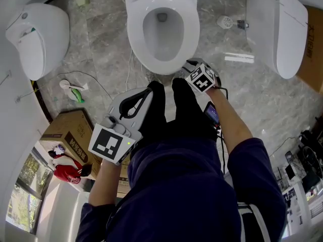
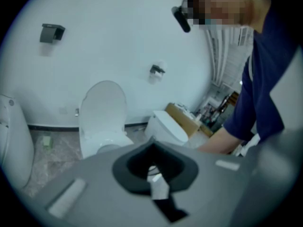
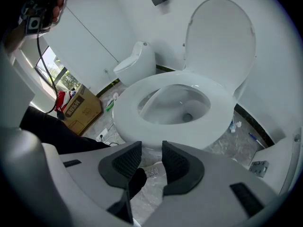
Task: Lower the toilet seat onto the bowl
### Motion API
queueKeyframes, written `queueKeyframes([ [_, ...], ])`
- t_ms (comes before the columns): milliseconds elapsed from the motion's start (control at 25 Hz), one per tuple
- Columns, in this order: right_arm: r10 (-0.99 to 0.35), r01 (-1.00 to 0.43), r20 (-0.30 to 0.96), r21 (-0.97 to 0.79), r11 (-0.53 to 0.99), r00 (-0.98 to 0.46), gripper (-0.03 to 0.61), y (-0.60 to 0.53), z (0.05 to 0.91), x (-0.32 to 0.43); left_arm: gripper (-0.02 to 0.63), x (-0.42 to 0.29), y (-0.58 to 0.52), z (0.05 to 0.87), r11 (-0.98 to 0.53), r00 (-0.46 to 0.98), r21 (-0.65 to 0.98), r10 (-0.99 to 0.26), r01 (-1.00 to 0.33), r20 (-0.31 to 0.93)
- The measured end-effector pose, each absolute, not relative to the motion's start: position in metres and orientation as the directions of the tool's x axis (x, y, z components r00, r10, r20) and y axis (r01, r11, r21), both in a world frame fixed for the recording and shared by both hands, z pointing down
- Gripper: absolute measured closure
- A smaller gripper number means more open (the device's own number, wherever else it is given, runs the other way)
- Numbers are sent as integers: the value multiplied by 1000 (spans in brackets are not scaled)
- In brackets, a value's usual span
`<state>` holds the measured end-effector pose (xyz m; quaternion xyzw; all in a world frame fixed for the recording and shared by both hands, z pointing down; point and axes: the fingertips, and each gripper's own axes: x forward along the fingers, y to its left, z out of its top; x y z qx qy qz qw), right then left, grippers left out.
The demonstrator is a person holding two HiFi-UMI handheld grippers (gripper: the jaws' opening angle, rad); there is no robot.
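Note:
A white toilet stands at the top centre of the head view. Its seat [image 1: 135, 34] lies flat on the bowl, and its lid [image 3: 220, 41] stands upright against the wall. The seat ring [image 3: 128, 109] fills the middle of the right gripper view. My right gripper [image 3: 152, 150] hovers just in front of the bowl's front edge, open, with only floor showing between its pads. In the head view it [image 1: 187, 65] sits by the bowl's front. My left gripper [image 1: 144, 96] hangs lower left, away from the toilet [image 2: 103, 108]. Its pads [image 2: 151, 143] meet at the tip, holding nothing.
Two more white toilets flank this one, at the left [image 1: 38, 39] and the right [image 1: 277, 29]. A cardboard box [image 1: 70, 135] sits at the lower left, with cables and small items on the marble floor. The person's dark legs [image 1: 171, 110] stand right before the bowl.

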<state>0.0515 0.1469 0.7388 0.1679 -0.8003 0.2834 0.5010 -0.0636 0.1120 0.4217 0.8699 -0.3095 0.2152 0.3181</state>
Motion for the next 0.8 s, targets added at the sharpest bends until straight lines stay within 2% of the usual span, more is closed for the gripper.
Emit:
queueKeyframes([
  [440, 36, -601, 903, -315, 735, -429, 514, 150, 776, 58, 611, -60, 115, 442, -587, 721, 451, -383, -672, 577],
  [800, 45, -618, 911, -314, 721, -410, 514, 154, 790, 58, 611, -61, 122, 450, -575, 726, 469, -374, -670, 578],
])
